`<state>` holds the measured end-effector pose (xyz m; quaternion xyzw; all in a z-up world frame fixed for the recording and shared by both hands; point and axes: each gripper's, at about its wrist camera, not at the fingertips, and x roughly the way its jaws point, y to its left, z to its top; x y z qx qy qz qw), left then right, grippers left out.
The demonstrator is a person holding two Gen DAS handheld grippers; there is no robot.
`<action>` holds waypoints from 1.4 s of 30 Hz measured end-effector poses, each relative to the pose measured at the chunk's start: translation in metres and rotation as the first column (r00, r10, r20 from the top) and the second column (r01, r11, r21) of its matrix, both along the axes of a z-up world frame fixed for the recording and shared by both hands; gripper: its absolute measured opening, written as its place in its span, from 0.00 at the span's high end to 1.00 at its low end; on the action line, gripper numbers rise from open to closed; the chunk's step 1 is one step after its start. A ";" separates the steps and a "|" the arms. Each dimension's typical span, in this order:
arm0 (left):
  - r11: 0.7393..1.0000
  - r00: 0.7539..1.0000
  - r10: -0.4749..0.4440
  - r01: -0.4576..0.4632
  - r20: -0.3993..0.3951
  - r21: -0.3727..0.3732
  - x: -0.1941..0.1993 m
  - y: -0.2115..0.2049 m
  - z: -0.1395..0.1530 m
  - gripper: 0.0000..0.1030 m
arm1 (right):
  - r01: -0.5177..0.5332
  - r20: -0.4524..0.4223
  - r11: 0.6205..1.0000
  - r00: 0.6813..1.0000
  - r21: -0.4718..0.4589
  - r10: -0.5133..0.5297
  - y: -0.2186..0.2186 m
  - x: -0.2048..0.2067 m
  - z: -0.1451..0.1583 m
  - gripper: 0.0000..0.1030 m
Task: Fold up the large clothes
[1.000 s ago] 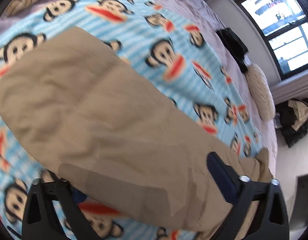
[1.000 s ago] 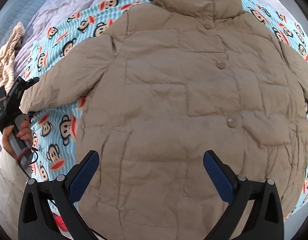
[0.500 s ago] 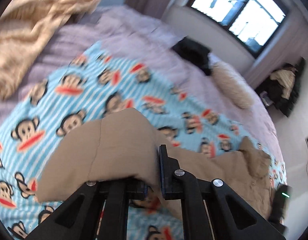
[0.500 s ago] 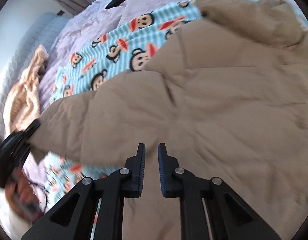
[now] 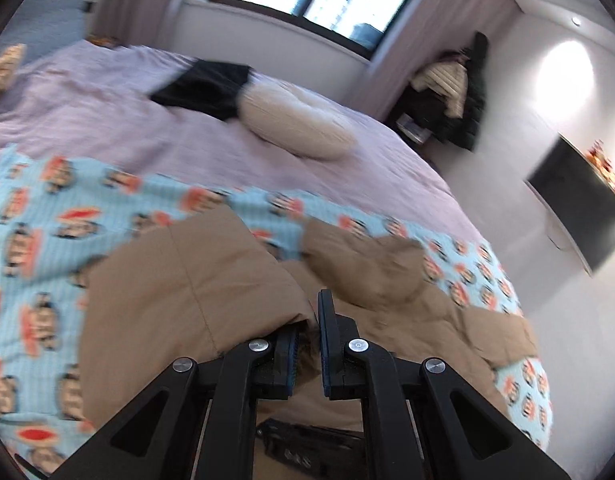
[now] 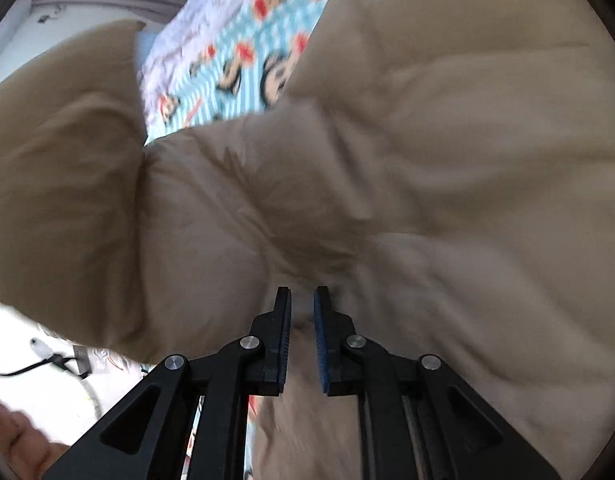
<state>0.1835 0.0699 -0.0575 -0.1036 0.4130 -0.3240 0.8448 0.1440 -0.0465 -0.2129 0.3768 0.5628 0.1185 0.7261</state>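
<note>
Since one second before, both sets of tongs had been brought shut, and the jacket's sleeve had been lifted off the monkey blanket (image 5: pixel 35 216). Back then the tan puffer jacket (image 6: pixel 447 160) was spread flat with its buttons up, and both pairs of fingers were held wide apart above it.

Now the left gripper (image 5: pixel 307 344) was closed on the sleeve (image 5: pixel 179 304), with tan cloth bunched between its fingers. The right gripper (image 6: pixel 301 320) was closed on a pinch of the jacket's body, though only a thin gap with a little cloth in it could be seen. The sleeve had been raised and swung over toward the jacket's middle. So the first fold, sleeve across chest, was judged to be under way and not yet laid down.

The jacket was lying on the monkey blanket, on the purple bed cover (image 5: pixel 187 152). Its collar (image 5: pixel 363 264) was pointed toward the cream pillow (image 5: pixel 295 128) and the black clothes (image 5: pixel 203 88) beside it. Its long line was run from the collar, past the tongs, to the hem, which could not be seen. The picture was blurry, so the buttons could not be made out.
</note>
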 end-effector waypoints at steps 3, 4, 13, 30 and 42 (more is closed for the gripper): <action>0.997 0.997 -0.075 0.075 -0.025 0.003 -0.012 -0.046 -0.013 0.90 | 0.043 0.027 0.994 0.999 -0.101 -0.040 -0.043 -0.028 0.022 0.88; 0.995 0.994 -0.101 0.101 -0.045 0.004 -0.016 -0.065 -0.023 0.90 | 0.062 0.032 0.987 0.998 -0.145 -0.058 -0.061 -0.040 0.029 0.88; 0.966 0.977 -0.119 0.155 -0.178 0.208 -0.052 -0.140 -0.113 0.90 | 0.216 -0.010 0.913 0.972 -0.346 -0.233 -0.187 -0.121 0.043 0.87; 0.922 0.970 0.230 -0.192 -0.079 0.336 -0.031 0.030 -0.066 0.18 | 0.030 0.167 0.835 0.983 -0.549 0.075 -0.107 -0.091 0.109 0.19; 0.872 0.913 0.343 -0.223 -0.219 0.435 -0.012 0.064 -0.154 0.18 | -0.108 0.066 0.325 0.875 -0.940 0.480 0.010 -0.019 0.064 0.70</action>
